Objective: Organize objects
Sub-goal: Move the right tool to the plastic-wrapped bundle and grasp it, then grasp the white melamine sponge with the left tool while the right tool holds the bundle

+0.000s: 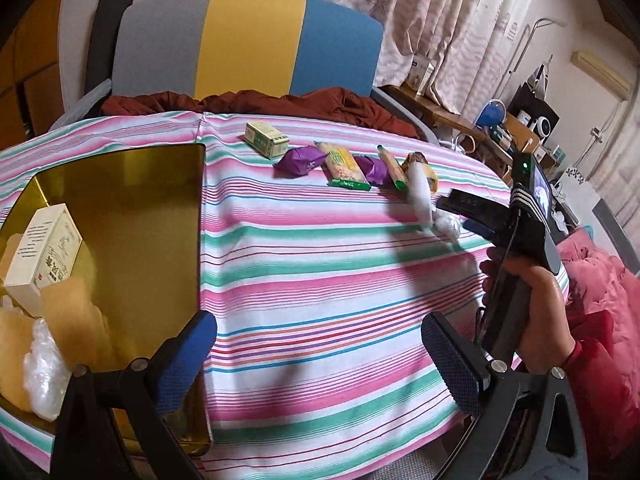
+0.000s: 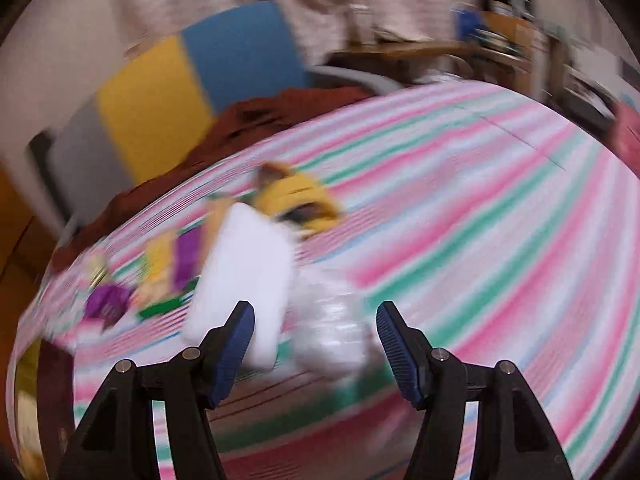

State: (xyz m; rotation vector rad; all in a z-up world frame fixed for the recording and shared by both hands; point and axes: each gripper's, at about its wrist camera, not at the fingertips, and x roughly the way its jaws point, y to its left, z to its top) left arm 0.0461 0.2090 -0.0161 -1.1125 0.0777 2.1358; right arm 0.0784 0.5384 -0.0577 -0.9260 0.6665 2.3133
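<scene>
A: We see the pink, green and white striped tablecloth [image 1: 320,264] first, then the gold metal tin [image 1: 132,216] at its left edge, holding a cream cardboard box [image 1: 44,256] and crumpled clear plastic [image 1: 44,376].

B: We find a row of snack packets [image 1: 344,168] lying near the far edge, with a green-and-cream carton [image 1: 266,138] beside them.

A: Our left gripper [image 1: 320,364] hangs spread, empty, over the cloth.

B: Our right gripper [image 2: 316,340] also gapes wide, a blurred white packet [image 2: 244,280] against its left finger, unclamped.
</scene>
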